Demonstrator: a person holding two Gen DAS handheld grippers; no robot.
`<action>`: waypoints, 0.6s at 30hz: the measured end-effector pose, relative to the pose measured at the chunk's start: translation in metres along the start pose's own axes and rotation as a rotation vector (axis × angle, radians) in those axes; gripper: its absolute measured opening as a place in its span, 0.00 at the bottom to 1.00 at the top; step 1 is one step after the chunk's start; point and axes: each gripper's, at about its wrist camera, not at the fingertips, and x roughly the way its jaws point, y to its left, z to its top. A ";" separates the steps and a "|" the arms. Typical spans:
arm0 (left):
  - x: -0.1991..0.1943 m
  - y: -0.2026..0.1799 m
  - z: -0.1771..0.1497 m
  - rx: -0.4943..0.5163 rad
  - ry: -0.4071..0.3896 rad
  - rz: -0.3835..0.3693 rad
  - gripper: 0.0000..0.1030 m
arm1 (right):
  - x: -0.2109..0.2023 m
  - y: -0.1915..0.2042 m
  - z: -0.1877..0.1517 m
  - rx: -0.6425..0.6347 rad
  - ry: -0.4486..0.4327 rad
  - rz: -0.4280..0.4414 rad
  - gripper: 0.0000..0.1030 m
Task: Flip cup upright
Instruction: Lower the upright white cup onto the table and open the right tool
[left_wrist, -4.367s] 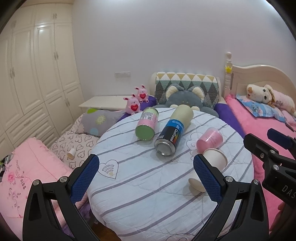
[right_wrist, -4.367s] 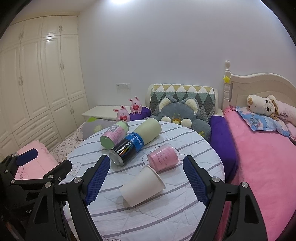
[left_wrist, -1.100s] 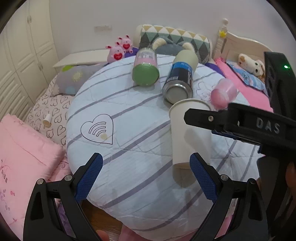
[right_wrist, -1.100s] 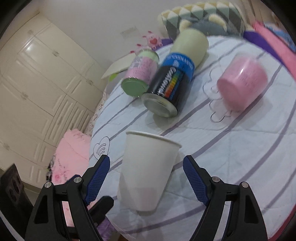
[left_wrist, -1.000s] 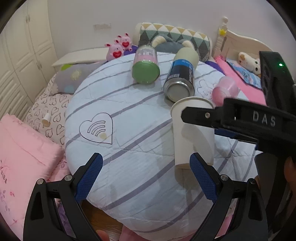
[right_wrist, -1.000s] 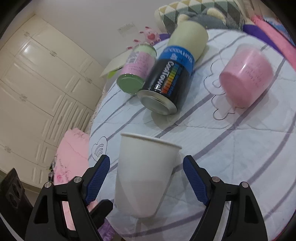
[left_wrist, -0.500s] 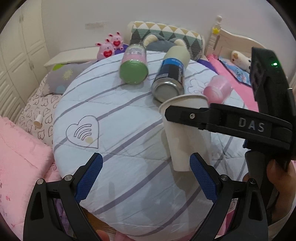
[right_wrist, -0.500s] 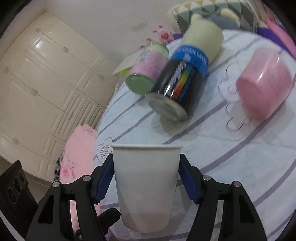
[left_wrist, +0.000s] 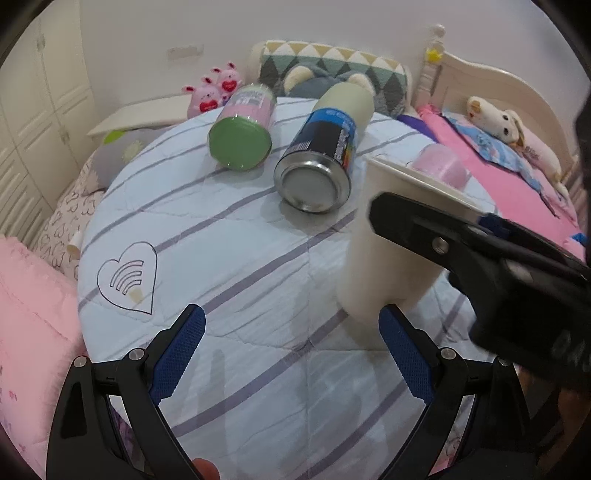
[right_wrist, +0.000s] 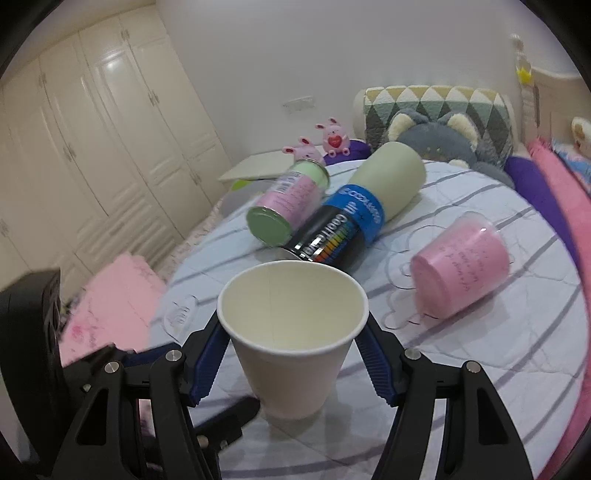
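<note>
The white paper cup (right_wrist: 291, 332) stands mouth-up near the front edge of the round table under its pale blue striped quilted cover (left_wrist: 229, 229), at about 6 o'clock from the cans. By its look it is empty, thin-walled and very light, so I judge it will dent under a hard squeeze and tip at a nudge; the best hold is across the upper wall just under the rolled rim, where the paper is stiffest.

The right gripper (right_wrist: 293, 350) is clamped on that upper wall, its blue-padded fingers (right_wrist: 373, 362) pressed against both sides; the base looks set on the cover, though contact there is hard to confirm. The left gripper (left_wrist: 291, 354) hangs low at the table's near edge with its jaws wide apart, holding nothing, the cup just beyond its right finger.

At 12 o'clock from the cup lies a black and blue spray can with a pale green cap (right_wrist: 354, 218), and at 11 o'clock a pink-labelled tin with a green lid (right_wrist: 288, 203). A pink translucent plastic cup (right_wrist: 461, 266) lies on its side at 2 o'clock.
</note>
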 end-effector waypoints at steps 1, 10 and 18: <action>0.001 -0.001 -0.001 0.003 0.006 0.006 0.94 | -0.003 0.001 -0.001 -0.018 -0.003 -0.017 0.66; -0.008 -0.005 -0.013 0.022 -0.007 0.045 0.94 | -0.020 0.007 -0.010 -0.100 -0.029 -0.065 0.68; -0.029 -0.004 -0.018 0.010 -0.043 0.070 0.94 | -0.041 0.015 -0.015 -0.117 -0.061 -0.082 0.80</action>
